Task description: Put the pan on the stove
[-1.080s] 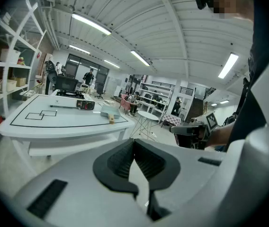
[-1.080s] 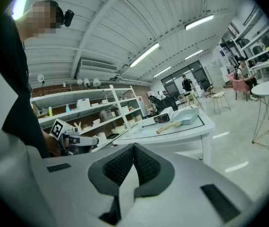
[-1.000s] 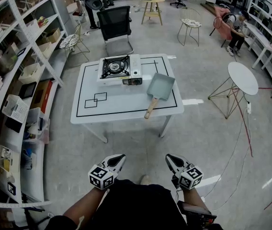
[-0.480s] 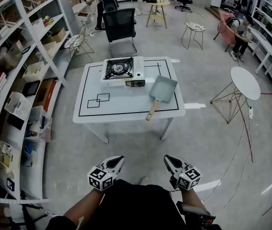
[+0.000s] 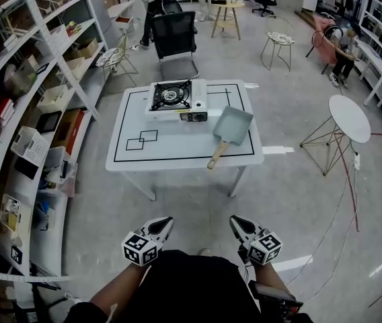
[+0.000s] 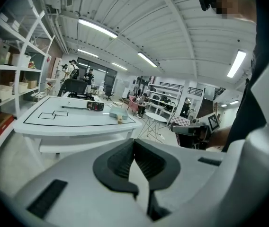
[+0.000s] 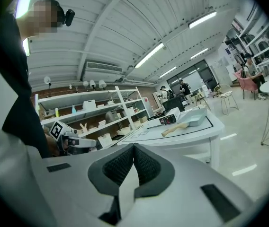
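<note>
No legible txt/nos. anywhere; print on stove [image 5: 176, 101] too small to read.

Open floor [image 5: 191, 204] in the lower centre of the frame gives free approach to the near edge of the desk [image 5: 177, 155]. The desk's left half is bare; the stove [image 5: 176, 98] occupies its upper centre, the pan [image 5: 231, 125] just right of it. Shelving [image 5: 29, 93] lines the frame's left edge, a round table [image 5: 349, 116] stands right, a chair [image 5: 175, 32] behind the desk.
</note>
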